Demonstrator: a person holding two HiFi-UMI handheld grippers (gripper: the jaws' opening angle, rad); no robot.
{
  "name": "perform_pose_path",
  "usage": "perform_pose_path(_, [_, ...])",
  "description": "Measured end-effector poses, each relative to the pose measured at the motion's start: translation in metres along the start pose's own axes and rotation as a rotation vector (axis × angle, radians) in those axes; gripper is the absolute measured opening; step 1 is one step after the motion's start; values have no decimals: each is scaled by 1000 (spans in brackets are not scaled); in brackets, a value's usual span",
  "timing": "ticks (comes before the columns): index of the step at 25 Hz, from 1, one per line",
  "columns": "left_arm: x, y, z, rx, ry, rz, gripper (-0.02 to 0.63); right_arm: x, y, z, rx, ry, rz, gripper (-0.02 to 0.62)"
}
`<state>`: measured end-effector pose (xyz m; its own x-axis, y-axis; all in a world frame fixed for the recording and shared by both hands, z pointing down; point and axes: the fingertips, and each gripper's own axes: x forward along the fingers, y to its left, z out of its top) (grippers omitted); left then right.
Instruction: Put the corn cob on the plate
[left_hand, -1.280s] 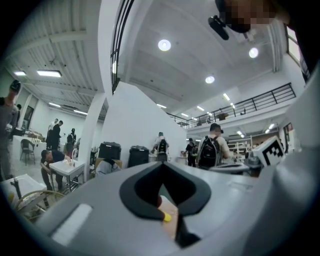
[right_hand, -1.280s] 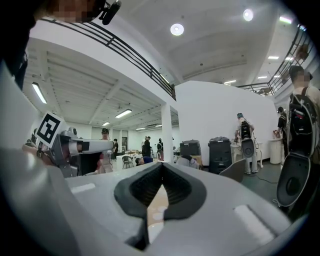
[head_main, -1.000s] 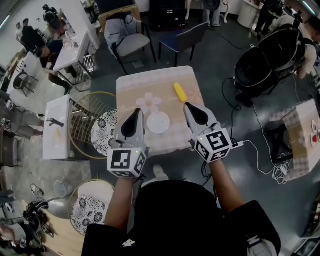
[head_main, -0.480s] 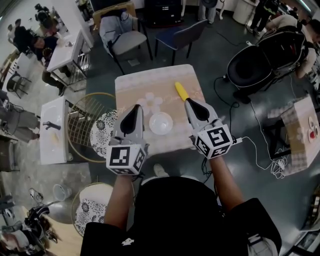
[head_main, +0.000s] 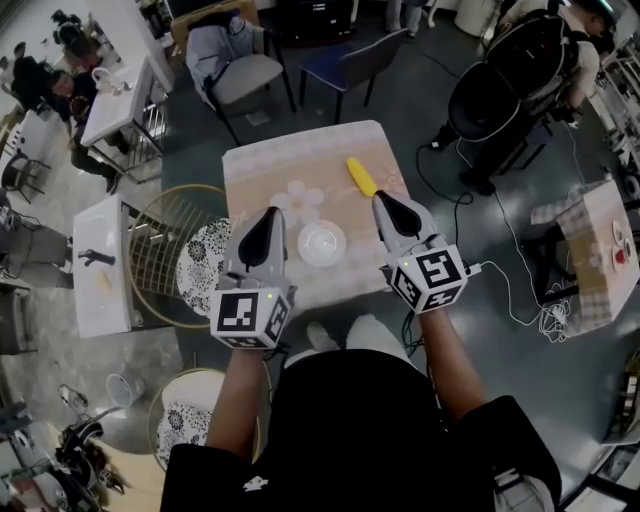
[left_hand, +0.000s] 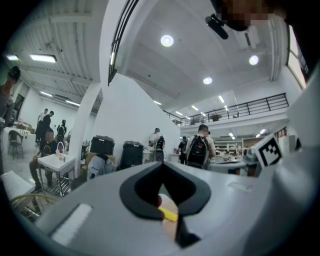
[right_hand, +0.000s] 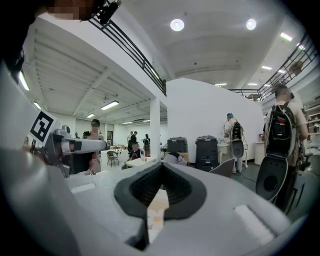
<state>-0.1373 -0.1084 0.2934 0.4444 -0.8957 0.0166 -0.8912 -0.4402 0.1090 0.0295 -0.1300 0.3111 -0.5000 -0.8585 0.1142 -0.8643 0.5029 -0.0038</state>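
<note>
The left hand-held gripper (head_main: 268, 218) hovers clenched and empty at the counter's (head_main: 255, 172) near side, the white plate (head_main: 321, 243) just right of it. Beyond the plate lies the corn cob (head_main: 361, 177) on the counter. The right hand-held gripper (head_main: 388, 207), clenched on nothing, points toward it. Approach step, I'd say: its jaws must open next, then reach forward.

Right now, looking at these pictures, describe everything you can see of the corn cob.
The corn cob is a short, plain yellow stick with no husk showing. It lies flat and slantwise on the far right of the patterned table, touching only the tabletop. It is beyond the white plate, apart from it, and ahead of the right gripper, whose shut jaws do not reach it.
</note>
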Motion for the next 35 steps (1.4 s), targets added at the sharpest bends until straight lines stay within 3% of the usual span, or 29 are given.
perform_pose_path(5, [10, 0, -5, -26, 9, -11, 8, 7, -13, -2, -11, 15, -7, 0])
perform_pose_path(15, [39, 7, -22, -40, 50, 66, 9, 44, -56, -26, 19, 60, 23, 1])
perform_pose_path(35, [88, 25, -83, -70, 203, 214, 9, 141, -146, -141, 60, 221, 40, 2])
